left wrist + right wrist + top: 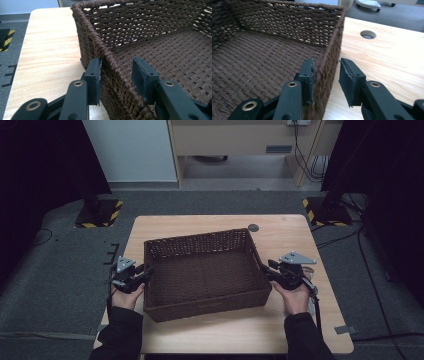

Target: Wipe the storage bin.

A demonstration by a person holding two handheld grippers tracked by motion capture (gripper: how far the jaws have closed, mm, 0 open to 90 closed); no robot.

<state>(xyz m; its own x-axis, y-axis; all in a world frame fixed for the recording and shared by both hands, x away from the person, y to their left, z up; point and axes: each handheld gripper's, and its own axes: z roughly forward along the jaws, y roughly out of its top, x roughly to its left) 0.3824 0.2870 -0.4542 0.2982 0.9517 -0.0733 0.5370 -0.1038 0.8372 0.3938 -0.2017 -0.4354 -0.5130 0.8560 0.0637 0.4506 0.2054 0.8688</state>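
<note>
A dark brown woven basket (200,239) with nothing in it sits on the light wooden table (210,332), turned slightly. My left gripper (143,272) straddles the basket's left wall near the front corner. In the left gripper view the gripper (117,64) has its outer pad against the rim (105,51), and the inner pad (141,75) stands off from it. My right gripper (264,270) straddles the right wall. In the right gripper view the gripper (327,65) has its inner pad by the wall (333,50), while the outer pad (347,80) is apart from it.
A round cable hole (253,227) lies in the table behind the basket's far right corner. Two dark stands with yellow-black striped bases (100,212) (325,210) rise off the grey floor beyond the table. Bare tabletop runs along the front edge.
</note>
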